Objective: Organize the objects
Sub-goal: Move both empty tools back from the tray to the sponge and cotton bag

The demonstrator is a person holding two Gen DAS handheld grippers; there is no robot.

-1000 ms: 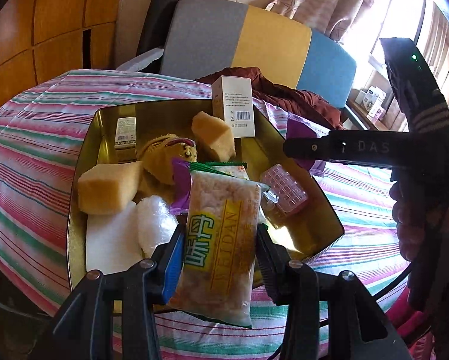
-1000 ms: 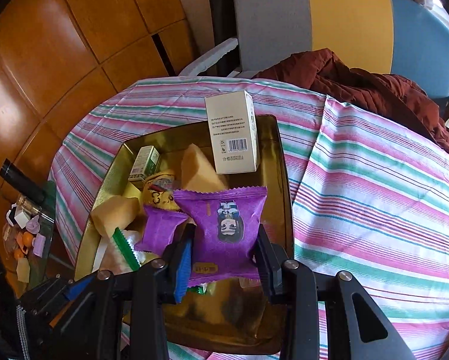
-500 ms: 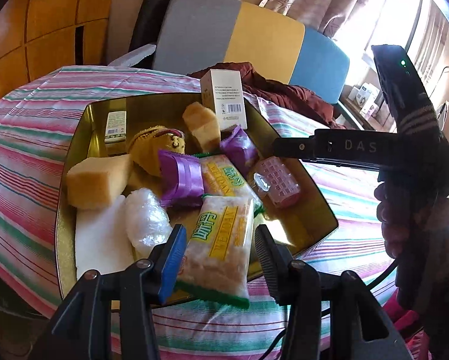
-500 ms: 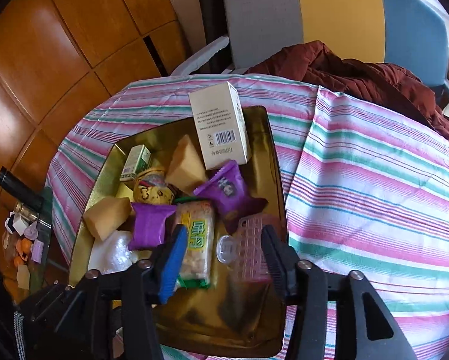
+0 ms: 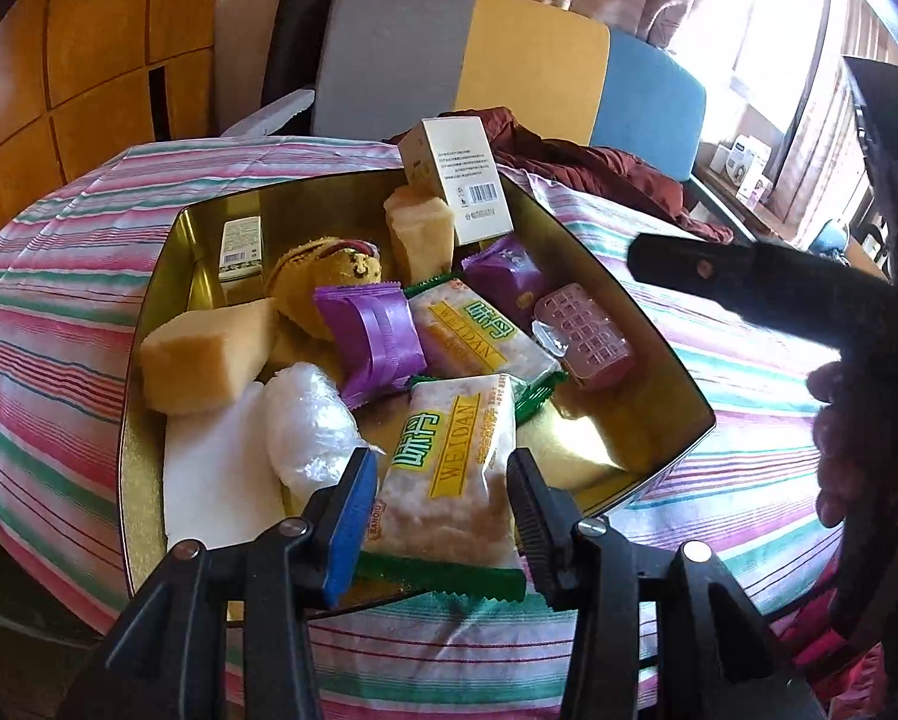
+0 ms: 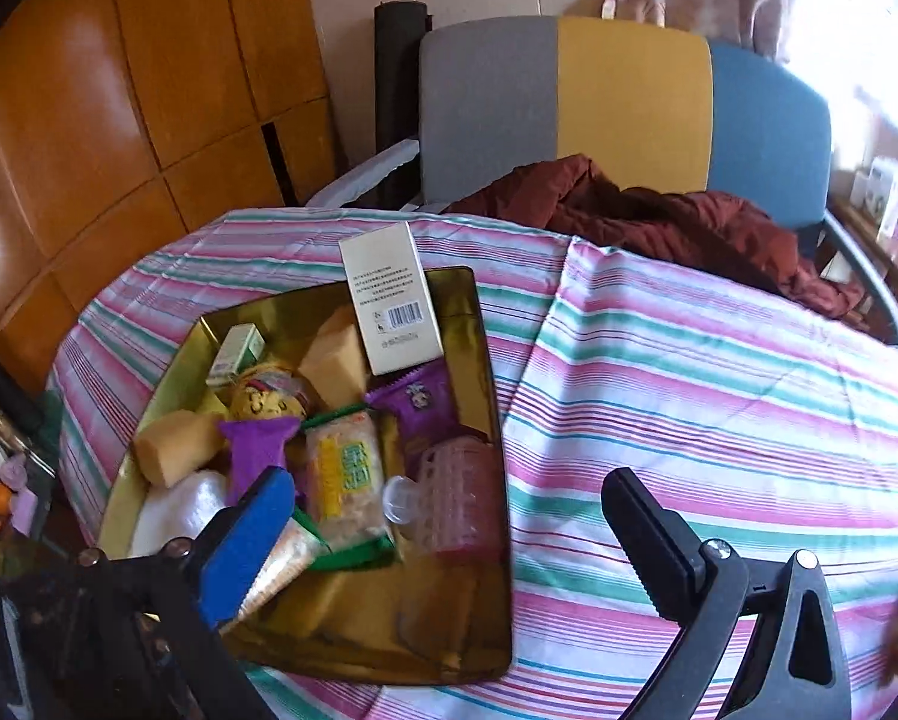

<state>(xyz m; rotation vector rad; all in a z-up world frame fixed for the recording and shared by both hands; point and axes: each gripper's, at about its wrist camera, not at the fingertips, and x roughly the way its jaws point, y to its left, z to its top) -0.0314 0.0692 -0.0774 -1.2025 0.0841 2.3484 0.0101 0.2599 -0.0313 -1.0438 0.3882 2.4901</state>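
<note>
Grey-yellow-blue chair (image 6: pixel 623 102) against wood-panelled wall (image 6: pixel 119 90), bright curtained window (image 5: pixel 767 18).

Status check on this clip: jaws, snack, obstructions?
Left gripper closing on yellow-label rice-cracker packet over gold tin tray. Right gripper opening, empty. Nothing blocking.

- Rice-cracker packet (image 5: pixel 449 468) between the left gripper's fingers: "WEIDAN" in green capitals on a yellow band, large green Chinese characters beside it; small "BANGIU"-like word at lower left edge, not certain.
- Second rice-cracker packet (image 5: pixel 479 330), lying in the gold tin (image 5: pixel 677 396): same "WEIDAN" band and characters.
- White carton (image 5: pixel 461 174) leaning at tin's far rim: barcode and fine print, too small to read.
- Small green-white box (image 5: pixel 242 243): barcode, print illegible.
</note>
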